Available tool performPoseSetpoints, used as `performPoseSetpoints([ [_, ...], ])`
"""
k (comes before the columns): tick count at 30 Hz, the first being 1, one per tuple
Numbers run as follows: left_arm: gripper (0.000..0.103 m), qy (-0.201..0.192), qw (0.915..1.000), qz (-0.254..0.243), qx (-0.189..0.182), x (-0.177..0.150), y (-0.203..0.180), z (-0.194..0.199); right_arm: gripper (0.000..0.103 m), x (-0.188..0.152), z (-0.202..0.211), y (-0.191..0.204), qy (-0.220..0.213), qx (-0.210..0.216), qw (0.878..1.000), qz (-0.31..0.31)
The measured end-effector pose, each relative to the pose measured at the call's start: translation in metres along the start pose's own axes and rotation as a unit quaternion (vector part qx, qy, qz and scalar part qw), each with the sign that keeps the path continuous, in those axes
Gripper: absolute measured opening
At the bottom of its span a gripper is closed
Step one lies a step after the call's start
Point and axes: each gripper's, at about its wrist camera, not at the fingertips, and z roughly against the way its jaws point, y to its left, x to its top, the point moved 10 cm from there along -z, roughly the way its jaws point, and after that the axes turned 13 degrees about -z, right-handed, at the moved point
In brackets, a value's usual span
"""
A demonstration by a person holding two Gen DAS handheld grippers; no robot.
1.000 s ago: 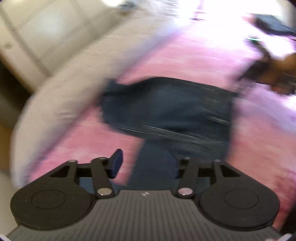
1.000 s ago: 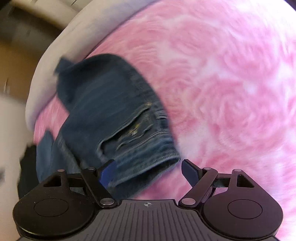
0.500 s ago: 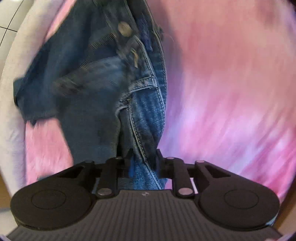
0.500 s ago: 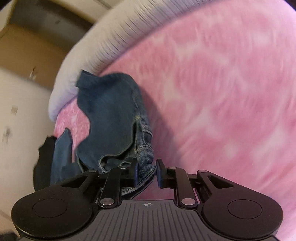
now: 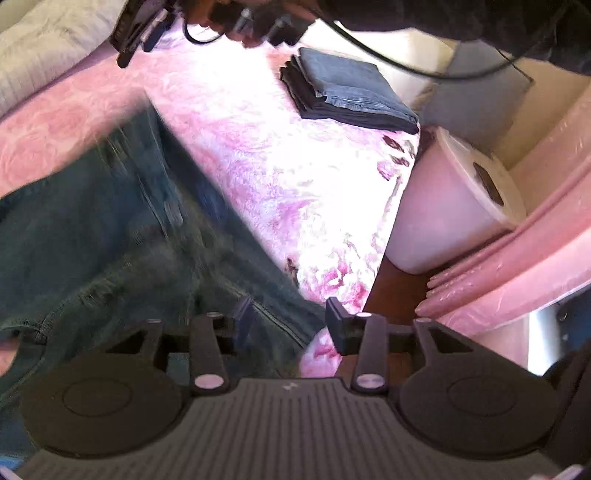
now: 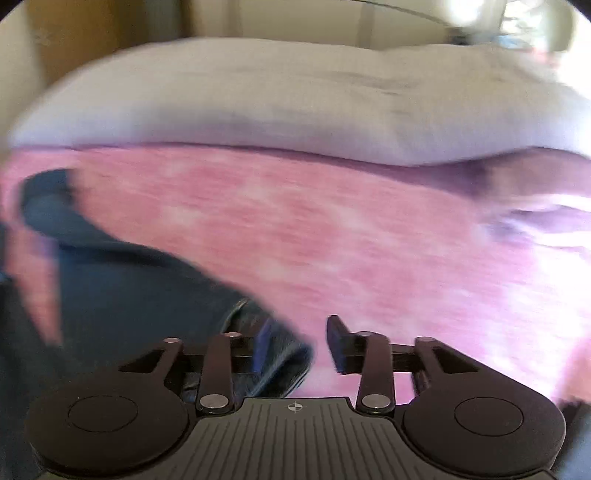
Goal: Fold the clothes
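A pair of dark blue jeans (image 5: 122, 236) lies spread on the pink patterned bedspread (image 5: 280, 155), blurred by motion. My left gripper (image 5: 290, 321) is open just above the jeans' near edge, and denim runs under its left finger. In the right wrist view the jeans (image 6: 122, 295) fill the lower left. My right gripper (image 6: 297, 341) is open, with the denim hem lying loose beside its left finger. At the top of the left wrist view a hand holds the right gripper (image 5: 136, 29).
A folded stack of dark clothes (image 5: 351, 88) sits at the far side of the bed. A white roll (image 5: 458, 199) and a pink plastic-wrapped bundle (image 5: 517, 258) stand off the bed's right edge. A grey pillow (image 6: 295, 96) lies along the head of the bed.
Half a second ago both grippers were shut on the jeans. Now both sets of fingers have parted, the jeans lie on the bed, and both cameras have swung to new views.
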Motion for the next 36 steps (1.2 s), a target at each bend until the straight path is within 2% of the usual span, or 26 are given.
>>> performPoseSetpoints([
  [1,0.048,0.008,0.9998,0.0,0.018,-0.018,0.009,0.006,0.053,-0.011,0.007,-0.002,-0.002,0.015,1.0,-0.022],
  [2,0.051,0.017,0.9992,0.0,0.035,-0.035,0.018,0.012,0.066,-0.024,0.014,-0.003,-0.002,0.033,0.998,-0.045],
  [3,0.055,0.025,0.9983,0.0,0.053,-0.053,0.027,0.019,0.07,-0.038,0.02,-0.002,0.002,0.04,0.997,-0.064],
  [4,0.057,0.042,0.9958,-0.008,0.081,-0.076,0.041,0.026,0.071,-0.057,0.025,0.001,0.011,0.044,0.996,-0.081],
  [6,0.061,0.091,0.9836,-0.038,0.151,-0.134,0.075,0.043,0.071,-0.103,0.034,0.017,0.039,0.062,0.992,-0.103],
  [8,0.062,0.158,0.9586,-0.09,0.22,-0.191,0.109,0.054,0.071,-0.148,0.046,0.047,0.058,0.08,0.991,-0.086],
  [10,0.062,0.213,0.9285,-0.147,0.267,-0.242,0.141,0.064,0.071,-0.193,0.063,0.093,0.073,0.098,0.992,-0.023],
  [12,0.062,0.238,0.9044,-0.201,0.292,-0.276,0.171,0.07,0.071,-0.234,0.076,0.146,0.082,0.112,0.988,0.062],
  [15,0.063,0.258,0.8644,-0.292,0.318,-0.313,0.215,0.072,0.073,-0.284,0.074,0.218,0.103,0.126,0.971,0.176],
  [16,0.063,0.257,0.8532,-0.317,0.325,-0.322,0.23,0.072,0.073,-0.298,0.069,0.237,0.107,0.123,0.963,0.213],
  [17,0.063,0.25,0.849,-0.337,0.321,-0.328,0.241,0.07,0.073,-0.312,0.061,0.253,0.112,0.115,0.956,0.247],
  [18,0.063,0.241,0.8488,-0.356,0.308,-0.331,0.246,0.066,0.073,-0.326,0.052,0.268,0.118,0.106,0.947,0.281],
  [22,0.062,0.211,0.8452,-0.417,0.259,-0.342,0.261,0.053,0.071,-0.361,0.012,0.276,0.167,0.05,0.928,0.328],
  [23,0.062,0.215,0.847,-0.416,0.252,-0.341,0.253,0.055,0.053,-0.365,0.01,0.274,0.173,0.04,0.928,0.326],
  [24,0.056,0.218,0.8488,-0.414,0.246,-0.34,0.246,0.058,0.02,-0.366,0.01,0.269,0.175,0.024,0.928,0.328],
  [25,0.05,0.222,0.8505,-0.413,0.239,-0.339,0.238,0.061,0.014,-0.364,0.014,0.263,0.178,0.016,0.929,0.325],
  [26,0.032,0.226,0.8521,-0.411,0.232,-0.338,0.23,0.064,0.01,-0.362,0.019,0.257,0.18,0.011,0.93,0.321],
  [27,0.02,0.229,0.8538,-0.409,0.226,-0.337,0.223,0.066,0.009,-0.359,0.025,0.25,0.185,0.007,0.931,0.315],
  [29,0.009,0.236,0.8568,-0.406,0.212,-0.335,0.207,0.072,0.008,-0.356,0.041,0.244,0.187,0.002,0.926,0.329],
  [32,0.008,0.249,0.8629,-0.392,0.199,-0.335,0.185,0.08,0.008,-0.361,0.07,0.221,0.174,-0.009,0.919,0.354],
  [36,0.01,0.278,0.8787,-0.319,0.221,-0.357,0.156,0.09,0.008,-0.368,0.108,0.19,0.157,-0.024,0.908,0.387],
])
